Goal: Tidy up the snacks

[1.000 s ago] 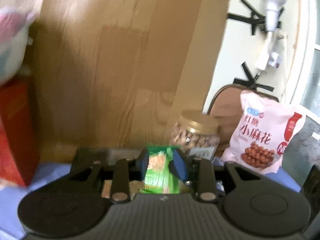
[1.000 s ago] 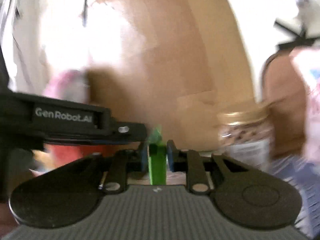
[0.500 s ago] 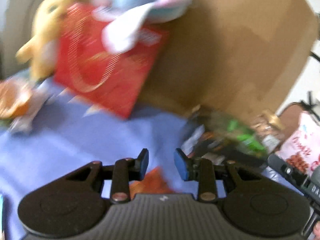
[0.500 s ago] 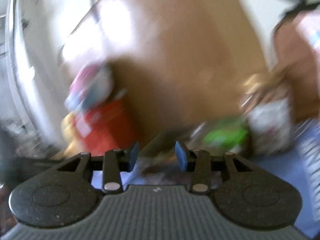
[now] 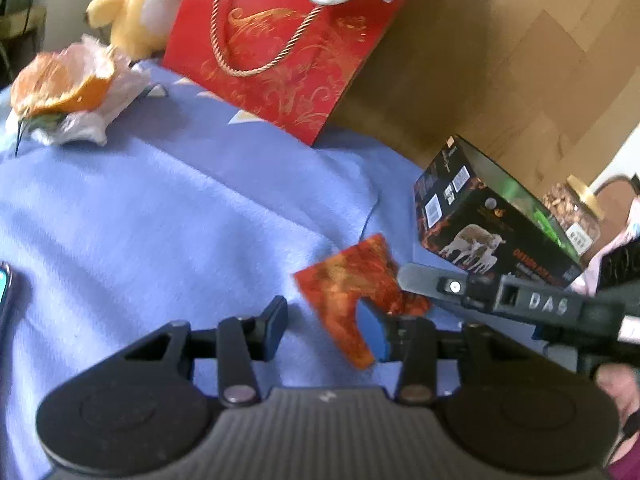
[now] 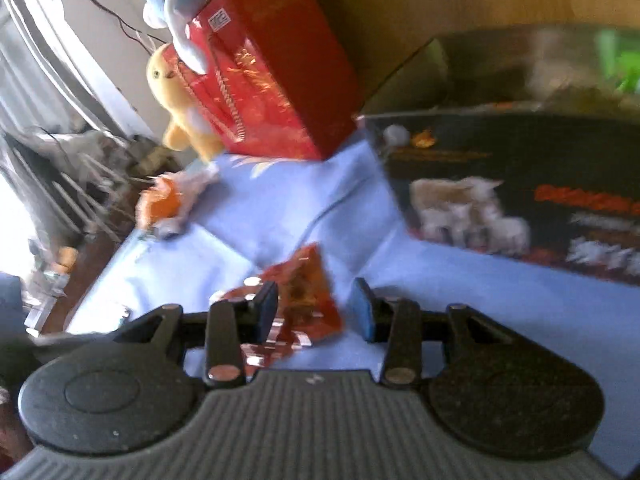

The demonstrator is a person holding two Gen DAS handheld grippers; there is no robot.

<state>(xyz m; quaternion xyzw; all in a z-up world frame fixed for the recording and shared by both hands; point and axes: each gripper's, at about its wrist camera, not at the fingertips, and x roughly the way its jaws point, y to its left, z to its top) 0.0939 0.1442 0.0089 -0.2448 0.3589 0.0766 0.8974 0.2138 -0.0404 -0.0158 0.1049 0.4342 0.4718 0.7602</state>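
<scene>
An orange-red snack packet (image 5: 344, 284) lies on the blue cloth (image 5: 160, 220). My left gripper (image 5: 326, 328) hovers over it with jaws opening; the packet sits by the right pad, not pinched. In the right wrist view my right gripper (image 6: 314, 312) is open, and the same packet (image 6: 304, 292) lies flat between its fingers. One of the right gripper's fingers (image 5: 416, 280) reaches in beside the packet. Behind stands an open black box (image 5: 480, 240) (image 6: 500, 184) with green packets (image 5: 540, 208) inside.
A red gift bag (image 5: 280, 52) and a yellow plush (image 5: 136, 12) stand at the back against a wooden board (image 5: 500, 60). A crumpled orange-and-white wrapper (image 5: 68, 92) lies far left. A nut jar (image 5: 572, 212) stands behind the box. A phone's edge (image 5: 4, 280) shows at left.
A second ago each gripper was shut on a green packet over the black box. Both let go, swung left and down to the orange-red packet, and their jaws stand wider.
</scene>
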